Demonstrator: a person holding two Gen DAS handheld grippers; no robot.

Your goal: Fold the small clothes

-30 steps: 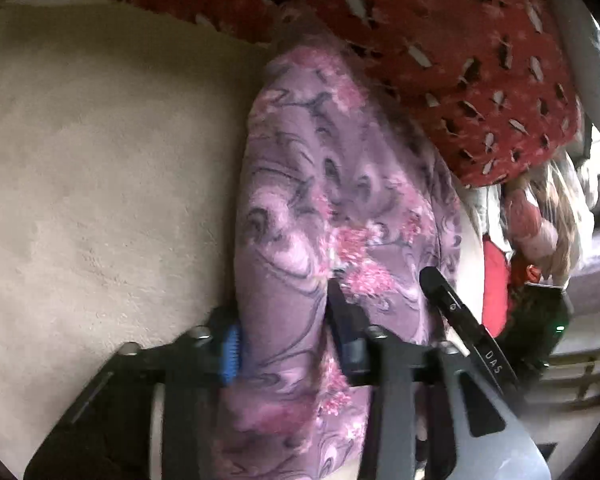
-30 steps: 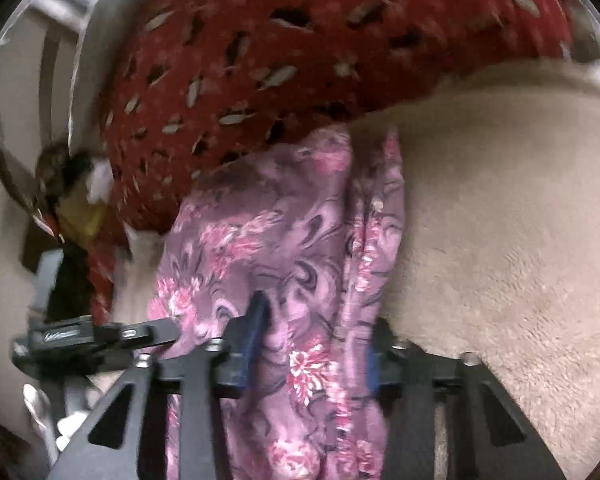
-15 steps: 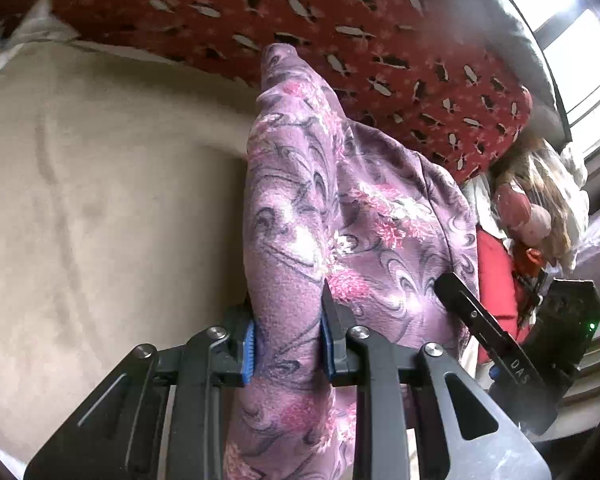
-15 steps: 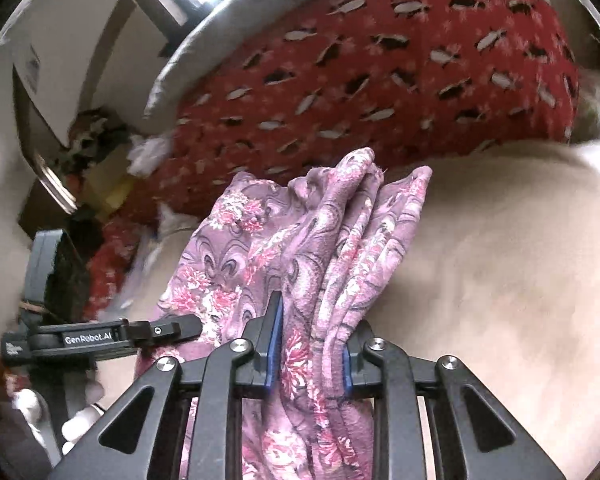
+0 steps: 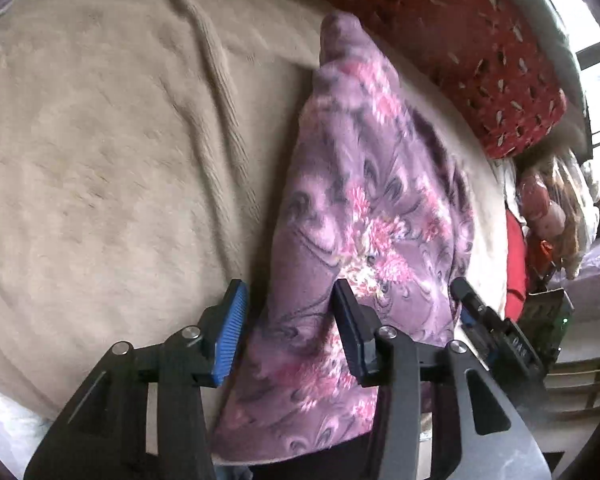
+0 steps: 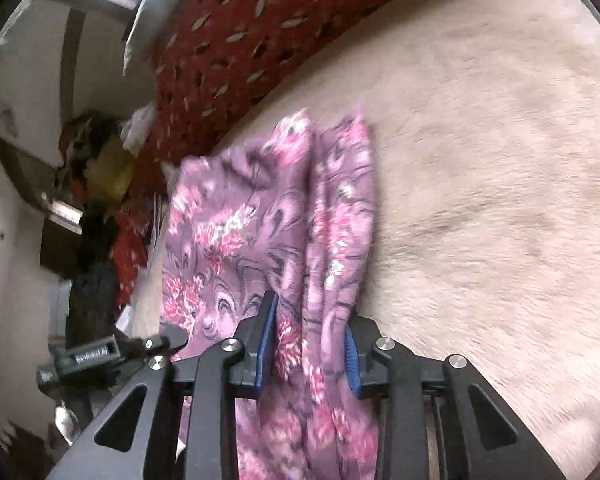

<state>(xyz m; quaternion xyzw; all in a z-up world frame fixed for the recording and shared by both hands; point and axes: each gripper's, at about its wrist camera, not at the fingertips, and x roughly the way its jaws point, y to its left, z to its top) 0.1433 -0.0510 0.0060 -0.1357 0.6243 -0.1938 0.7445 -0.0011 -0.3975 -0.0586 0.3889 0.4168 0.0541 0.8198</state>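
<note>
A purple garment with pink flowers (image 5: 360,216) lies folded on a cream fleece blanket (image 5: 100,160). In the left wrist view my left gripper (image 5: 288,320) is open; its jaws stand wide apart, with the garment's near edge between them and a clear gap at the left blue pad (image 5: 232,336). In the right wrist view the same garment (image 6: 260,232) lies bunched in long folds. My right gripper (image 6: 310,340) has its jaws partly apart around those folds; the cloth fills the space between the pads. Each gripper shows at the edge of the other's view.
A red patterned cushion (image 5: 480,60) lies along the far edge of the blanket, also in the right wrist view (image 6: 240,40). Toys and red cloth (image 5: 540,220) are piled past the garment's right side. A raised ridge (image 5: 216,80) crosses the blanket.
Both grippers were shut on the garment and held it up half a second ago. Now the garment is down on the blanket, the left jaws have opened wide and the right jaws have loosened.
</note>
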